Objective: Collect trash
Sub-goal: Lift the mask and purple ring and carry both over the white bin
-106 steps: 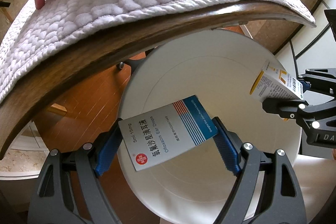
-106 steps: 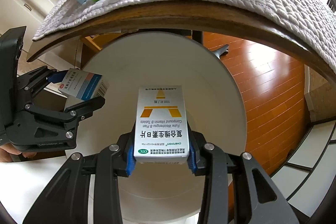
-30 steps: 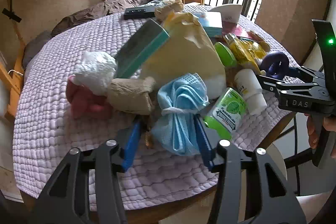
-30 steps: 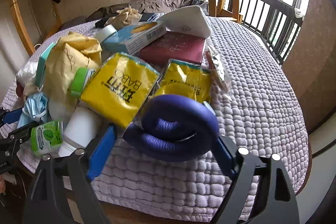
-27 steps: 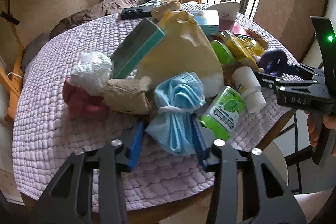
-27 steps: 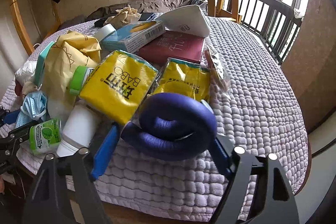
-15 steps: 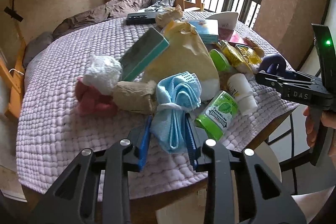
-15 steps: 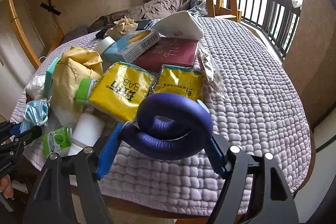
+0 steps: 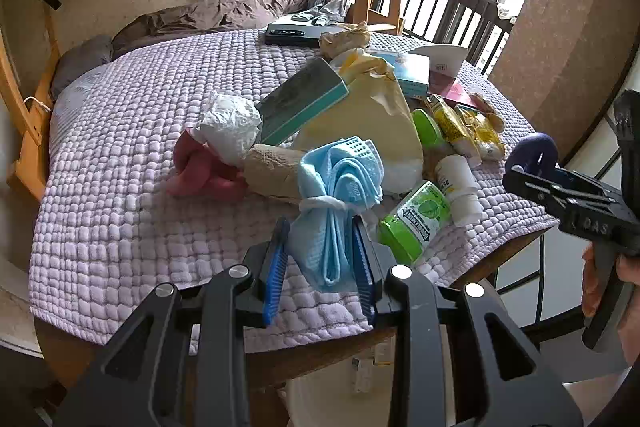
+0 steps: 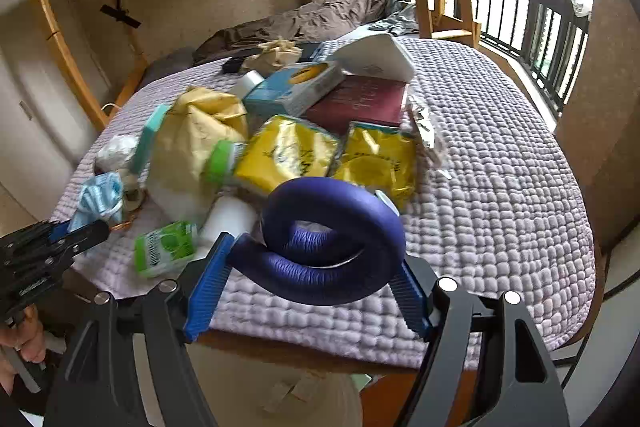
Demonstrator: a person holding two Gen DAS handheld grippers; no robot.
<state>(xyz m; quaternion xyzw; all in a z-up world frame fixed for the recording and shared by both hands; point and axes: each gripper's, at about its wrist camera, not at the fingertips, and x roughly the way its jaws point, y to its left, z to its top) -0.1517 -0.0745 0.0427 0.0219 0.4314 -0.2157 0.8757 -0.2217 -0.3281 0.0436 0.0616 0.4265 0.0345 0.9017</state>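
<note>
My left gripper (image 9: 323, 267) had its jaws clamped on the blue face mask (image 9: 338, 195) at the bench (image 9: 120, 211) edge — right gripper (image 10: 308, 281) jaws pinched the purple ring (image 10: 328, 231), bin (image 10: 312, 403) below.

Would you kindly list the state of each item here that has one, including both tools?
left tool: shut on the blue face mask
blue face mask: bunched, tied with its strap, gripped
right tool: shut on the purple foam ring
purple foam ring: coiled, gripped
white bottle: lying on its side, capped
yellow paper bag: crumpled
white bin: under the table edge, holding boxes
</note>
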